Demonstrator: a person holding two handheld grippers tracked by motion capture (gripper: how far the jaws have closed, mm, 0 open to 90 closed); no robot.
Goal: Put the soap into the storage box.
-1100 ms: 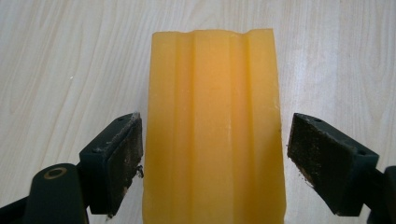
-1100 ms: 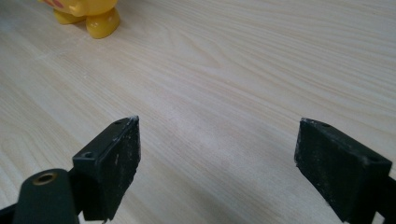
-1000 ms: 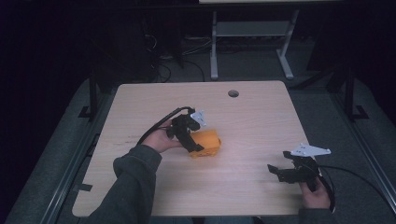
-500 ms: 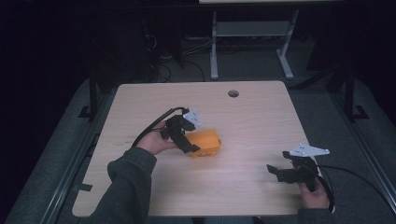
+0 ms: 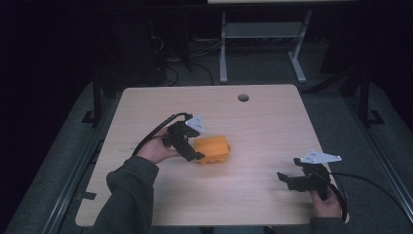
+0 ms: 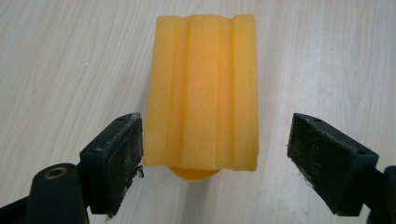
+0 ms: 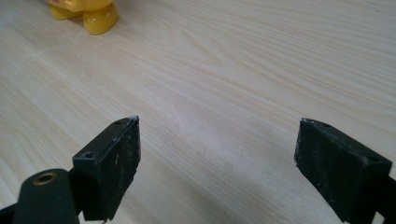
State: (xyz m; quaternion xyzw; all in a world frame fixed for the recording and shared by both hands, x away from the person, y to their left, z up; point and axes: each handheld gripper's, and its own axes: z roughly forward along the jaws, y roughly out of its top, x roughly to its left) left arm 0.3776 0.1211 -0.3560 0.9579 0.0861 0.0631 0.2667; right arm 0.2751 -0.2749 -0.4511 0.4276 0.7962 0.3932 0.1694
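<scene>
1. Orange ridged block (image 6: 201, 98) lies mid-counter (image 5: 272, 122); left gripper (image 5: 192, 148) jaws spread wide around it, one just beside its edge.
2. Right gripper (image 5: 292, 179) jaws wide open, empty, near counter's right edge.

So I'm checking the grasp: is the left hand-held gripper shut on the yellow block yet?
No, open. The left hand-held gripper straddles the yellow block, with a gap beside one jaw.

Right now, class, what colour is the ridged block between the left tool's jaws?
Yellow-orange block; the left gripper view shows it best.
</scene>
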